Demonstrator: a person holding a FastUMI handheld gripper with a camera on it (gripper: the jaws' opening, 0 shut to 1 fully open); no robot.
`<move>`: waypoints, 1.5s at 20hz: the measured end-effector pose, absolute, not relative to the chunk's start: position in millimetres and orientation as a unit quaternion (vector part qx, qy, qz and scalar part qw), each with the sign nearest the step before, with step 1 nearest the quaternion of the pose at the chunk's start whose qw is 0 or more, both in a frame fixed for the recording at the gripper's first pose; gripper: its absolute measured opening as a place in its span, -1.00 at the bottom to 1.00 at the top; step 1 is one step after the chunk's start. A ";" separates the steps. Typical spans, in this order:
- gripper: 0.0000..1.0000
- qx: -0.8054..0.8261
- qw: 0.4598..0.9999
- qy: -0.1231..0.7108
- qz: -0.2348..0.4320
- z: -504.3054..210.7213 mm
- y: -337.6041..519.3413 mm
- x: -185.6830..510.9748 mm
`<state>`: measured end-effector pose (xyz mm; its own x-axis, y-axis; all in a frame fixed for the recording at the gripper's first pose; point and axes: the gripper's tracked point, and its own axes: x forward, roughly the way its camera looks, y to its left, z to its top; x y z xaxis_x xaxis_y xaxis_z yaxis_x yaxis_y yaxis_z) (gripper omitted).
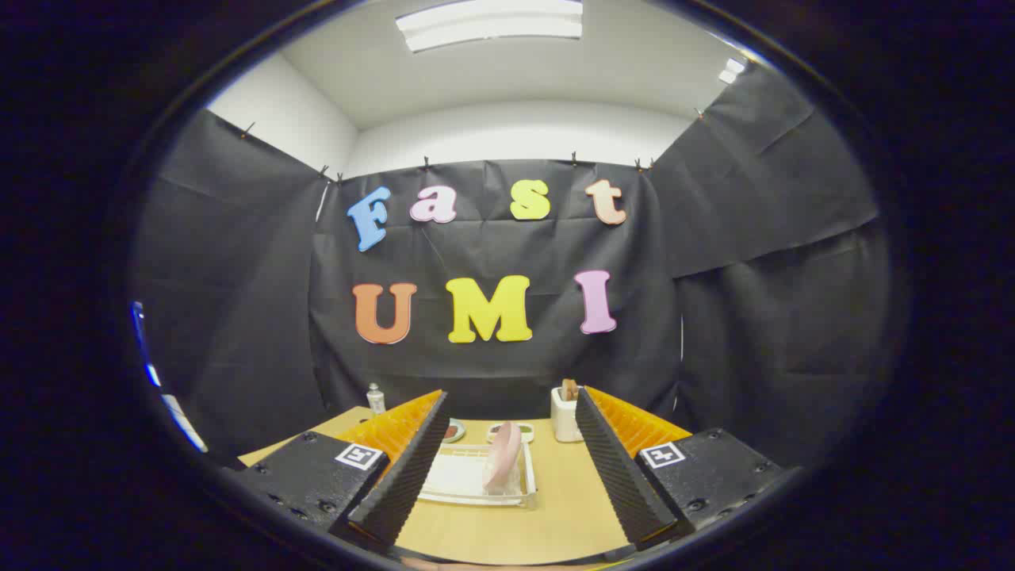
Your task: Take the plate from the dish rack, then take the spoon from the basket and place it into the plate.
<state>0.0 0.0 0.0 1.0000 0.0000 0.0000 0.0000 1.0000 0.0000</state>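
Gripper [511,412]: two ribbed fingers [412,460] spread wide apart, holding nothing, raised above the near edge of the bench; each finger's mount carries a square printed marker. Bench [555,507]: light wood top, seen between and beyond the fingers, running back to the black cloth wall [492,373]. Dish rack [468,476]: white wire rack on a white tray, standing on the bench ahead of the fingers, in the gap between them and closer to the left finger; its left part is hidden behind that finger. Plate [503,468]: pink, standing on edge in the right part of the dish rack, leaning slightly, not touched by either finger. Basket [566,416]: small white upright container near the far edge of the bench, just beside the tip of the right finger as seen from here, well beyond the rack. Spoon [568,389]: brownish handles stand up out of the basket; how many utensils there are, and which one is the spoon, cannot be told at this size. Small dish [453,431]: round, with a reddish inside, on the bench beyond the rack, partly behind the left finger's tip. Second small dish [525,430]: pale, lying flat just behind the plate, toward the far edge; its contents cannot be made out. Bottle [376,399]: small, pale, with a darker cap, upright at the far left corner of the bench, against the cloth. Ceiling lamp [492,20]: long, lit, overhead.
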 end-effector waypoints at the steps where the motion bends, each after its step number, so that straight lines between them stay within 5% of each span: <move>1: 1.00 0.002 1.000 -0.004 0.001 4.2 -0.9 -3.0; 18: 1.00 -0.018 0.999 0.033 0.010 -9.4 6.0 21.3; 30: 0.91 -0.109 0.970 0.211 -0.057 -57.6 -11.2 204.8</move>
<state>204.8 -11.2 -57.6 0.9044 -0.1575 -0.3965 0.0654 0.9696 -0.2360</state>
